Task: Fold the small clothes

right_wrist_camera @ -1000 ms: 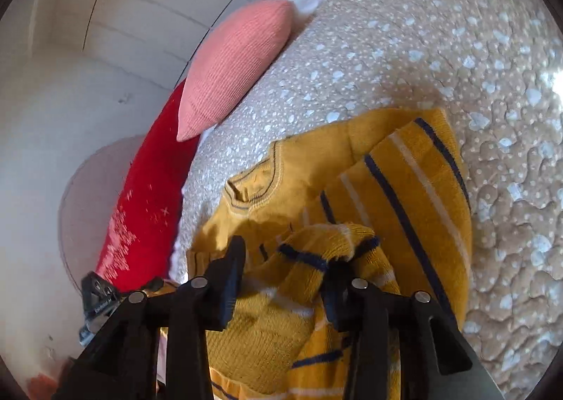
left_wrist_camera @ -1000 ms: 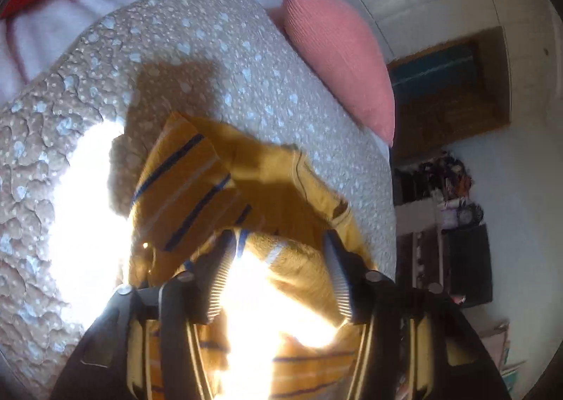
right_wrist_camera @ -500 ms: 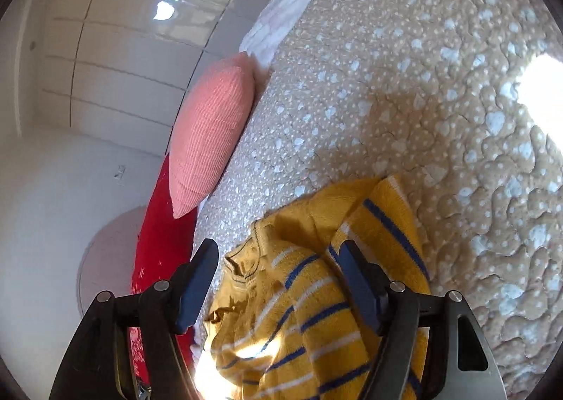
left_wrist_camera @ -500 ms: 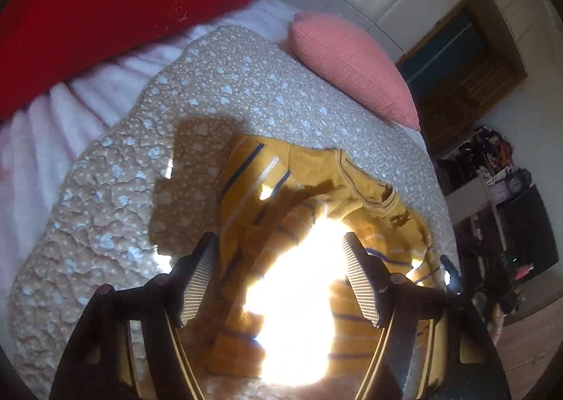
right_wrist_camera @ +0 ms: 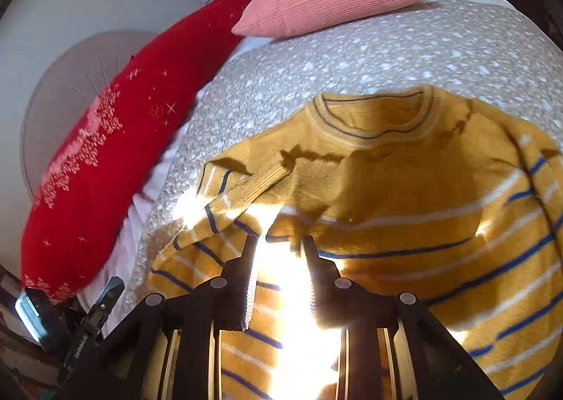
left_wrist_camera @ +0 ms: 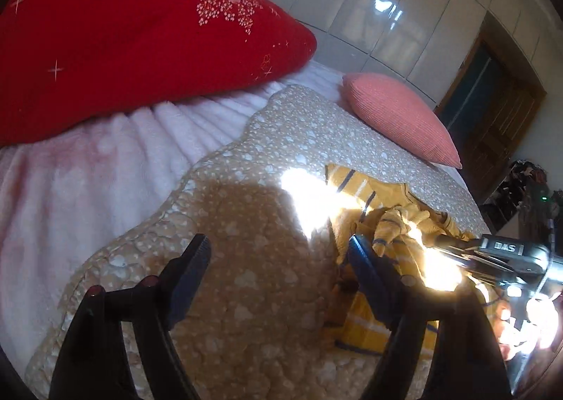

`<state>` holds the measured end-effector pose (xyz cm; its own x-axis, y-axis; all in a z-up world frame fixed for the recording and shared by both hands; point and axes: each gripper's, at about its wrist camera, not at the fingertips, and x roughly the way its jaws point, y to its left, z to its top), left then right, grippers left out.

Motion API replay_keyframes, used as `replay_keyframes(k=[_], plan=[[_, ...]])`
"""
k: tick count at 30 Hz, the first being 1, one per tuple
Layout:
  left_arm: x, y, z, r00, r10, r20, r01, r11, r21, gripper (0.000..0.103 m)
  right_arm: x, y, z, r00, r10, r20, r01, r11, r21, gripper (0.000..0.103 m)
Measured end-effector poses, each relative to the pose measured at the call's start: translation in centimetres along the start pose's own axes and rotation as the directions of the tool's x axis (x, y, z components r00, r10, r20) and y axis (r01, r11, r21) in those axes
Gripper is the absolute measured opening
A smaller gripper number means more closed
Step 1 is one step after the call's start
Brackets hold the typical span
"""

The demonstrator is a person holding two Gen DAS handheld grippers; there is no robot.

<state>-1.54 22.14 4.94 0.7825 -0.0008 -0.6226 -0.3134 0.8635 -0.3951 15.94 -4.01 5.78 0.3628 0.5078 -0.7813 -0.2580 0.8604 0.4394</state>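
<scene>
A small mustard-yellow sweater (right_wrist_camera: pixel 404 188) with blue and white stripes lies on the beige quilted bedspread (right_wrist_camera: pixel 352 58), collar toward the pillows. One sleeve is folded across the body. My right gripper (right_wrist_camera: pixel 279 241) hovers low over the sweater's left part; its jaws stand a narrow gap apart with sun glare between them, and I cannot tell if cloth is pinched. My left gripper (left_wrist_camera: pixel 278 252) is open and empty above the bare bedspread (left_wrist_camera: pixel 246 276), left of the sweater (left_wrist_camera: pixel 383 224). The right gripper's body (left_wrist_camera: pixel 506 252) shows at the right of the left wrist view.
A large red embroidered pillow (left_wrist_camera: pixel 123 30) and a pink ribbed cushion (left_wrist_camera: pixel 397 114) lie at the head of the bed. A pale pink blanket (left_wrist_camera: pixel 70 195) lies under the bedspread's edge. A dark wooden door (left_wrist_camera: pixel 492 111) and cluttered shelves stand beyond the bed.
My left gripper let go of the sweater, opened wide and drew back to the left over the bare bedspread. My right gripper moved down onto the sweater and its jaws narrowed.
</scene>
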Motion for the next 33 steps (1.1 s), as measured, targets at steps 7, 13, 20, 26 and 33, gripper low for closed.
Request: replay_keyframes(k=[7,13,20,26,33], plan=[[-0.1,3.4,1.5,0.998,-0.059,-0.011,0.057,0.993,-0.106,0.079,8.0,7.0,2.8,0.985,-0.168,-0.027,0.161,0.973,-0.164,0.026],[0.7,5.0,1.8,0.996,-0.072,-0.047,0.064,0.986,-0.153,0.080,11.7,12.1,1.7,0.983,-0.154,-0.105,0.119,0.953,-0.278,0.043],[0.3,4.3,1.6,0.997,-0.075,-0.034,0.070,0.989,-0.133,0.080,1.2,6.9,2.3,0.999,-0.004,0.038,0.010,0.987,-0.162,0.043],[-0.2,1.8,0.7,0.992,-0.121,-0.045,0.117,0.990,-0.078,0.080,-6.4,-9.1,-0.1,0.959,-0.278,0.050,0.272,0.957,0.103,0.043],[-0.3,-0.7,-0.4,0.987,-0.144,-0.070,0.143,0.990,-0.018,0.080,-17.1,-24.2,-5.7,0.876,-0.465,0.128,0.339,0.783,0.522,0.044]])
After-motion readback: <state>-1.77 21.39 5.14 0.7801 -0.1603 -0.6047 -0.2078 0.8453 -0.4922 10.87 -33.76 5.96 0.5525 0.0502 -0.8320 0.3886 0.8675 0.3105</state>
